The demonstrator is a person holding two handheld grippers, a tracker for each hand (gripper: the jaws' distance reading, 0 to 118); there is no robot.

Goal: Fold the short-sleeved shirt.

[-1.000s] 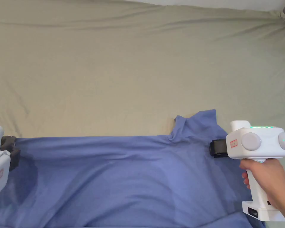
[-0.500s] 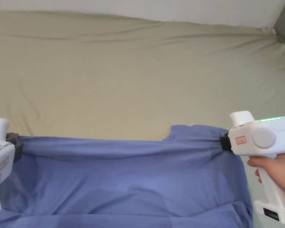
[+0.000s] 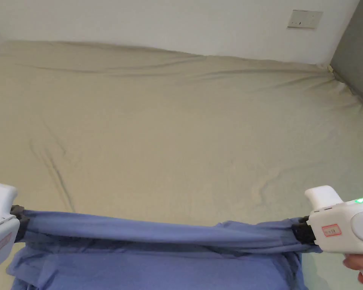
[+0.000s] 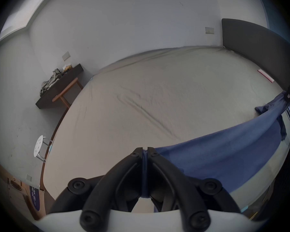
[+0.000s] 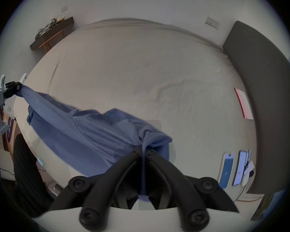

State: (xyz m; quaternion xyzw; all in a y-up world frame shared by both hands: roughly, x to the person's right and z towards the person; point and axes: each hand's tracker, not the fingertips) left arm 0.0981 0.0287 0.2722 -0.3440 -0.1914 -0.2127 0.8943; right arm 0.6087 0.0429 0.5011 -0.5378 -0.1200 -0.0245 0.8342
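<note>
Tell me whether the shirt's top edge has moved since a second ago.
Yes. The shirt edge, stretched between both grippers, has been pulled toward the person, off the bed sheet it covered.

Soft, even daylight fills the head view, which is sharp, with the beige bed (image 3: 184,124) and white wall (image 3: 139,22) evenly lit and only faint shadows in the sheet's creases. Both gripper views are dimmer and cooler, rounded by a fisheye lens that bends the room and darkens to black at the corners. A pale band of light (image 4: 18,13) shows at the upper left of the left gripper view. In the right gripper view the blue shirt (image 5: 97,131) looks slightly blurred.
</note>
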